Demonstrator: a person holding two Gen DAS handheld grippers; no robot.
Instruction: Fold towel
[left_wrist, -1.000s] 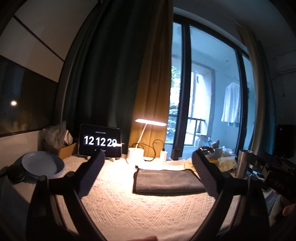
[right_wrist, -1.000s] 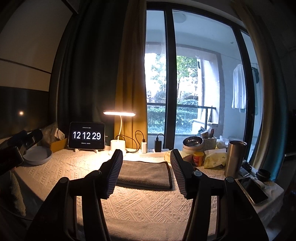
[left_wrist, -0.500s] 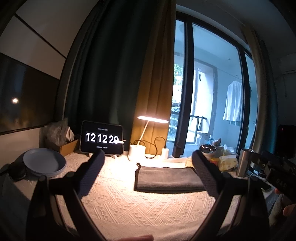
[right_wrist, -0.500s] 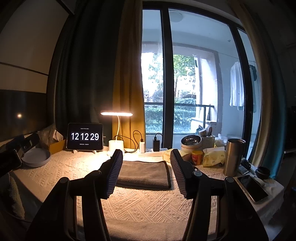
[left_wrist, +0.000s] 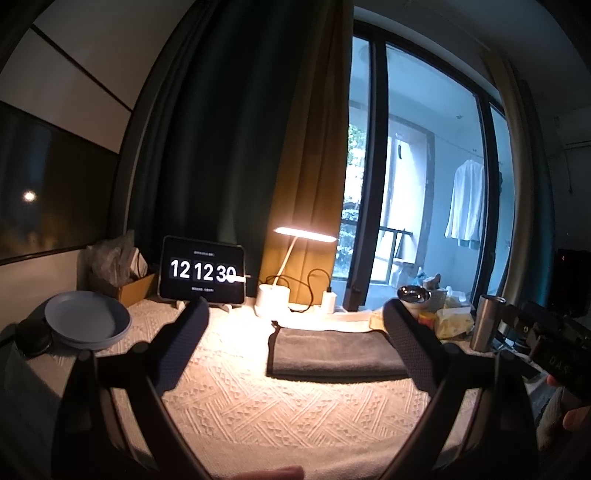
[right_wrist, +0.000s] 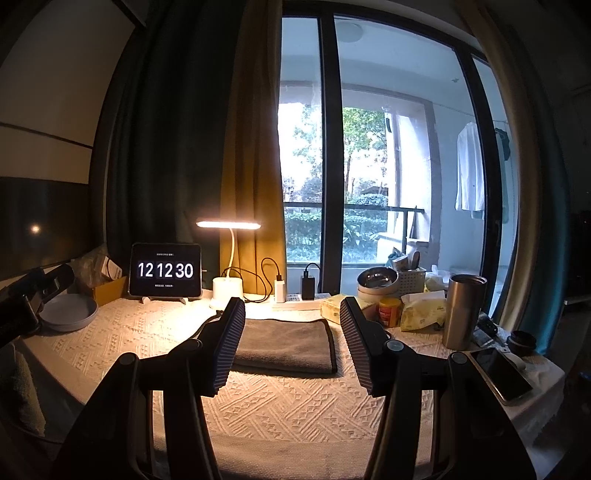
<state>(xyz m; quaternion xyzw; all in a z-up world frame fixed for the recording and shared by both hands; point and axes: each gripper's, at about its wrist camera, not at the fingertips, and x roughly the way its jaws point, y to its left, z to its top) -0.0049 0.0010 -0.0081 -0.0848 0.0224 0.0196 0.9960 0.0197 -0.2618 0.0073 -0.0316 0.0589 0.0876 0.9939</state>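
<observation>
A grey towel (left_wrist: 332, 352) lies folded into a flat rectangle on the cream patterned tablecloth (left_wrist: 240, 398), in front of the desk lamp. It also shows in the right wrist view (right_wrist: 286, 349). My left gripper (left_wrist: 295, 325) is open and empty, held above the near side of the table, apart from the towel. My right gripper (right_wrist: 291, 325) is open and empty too, and frames the towel from the near side without touching it.
A tablet clock (left_wrist: 203, 273), a lit lamp (left_wrist: 273, 295) and chargers (right_wrist: 306, 286) stand at the back. A blue plate (left_wrist: 86, 325) lies at the left. A steel tumbler (right_wrist: 463, 310), bowls, snack packs and a phone (right_wrist: 498, 374) crowd the right.
Both cameras have tilted up slightly, so the table sits lower in view. The clock has ticked from 29 to 30. The towel has not moved and both grippers stay open.
</observation>
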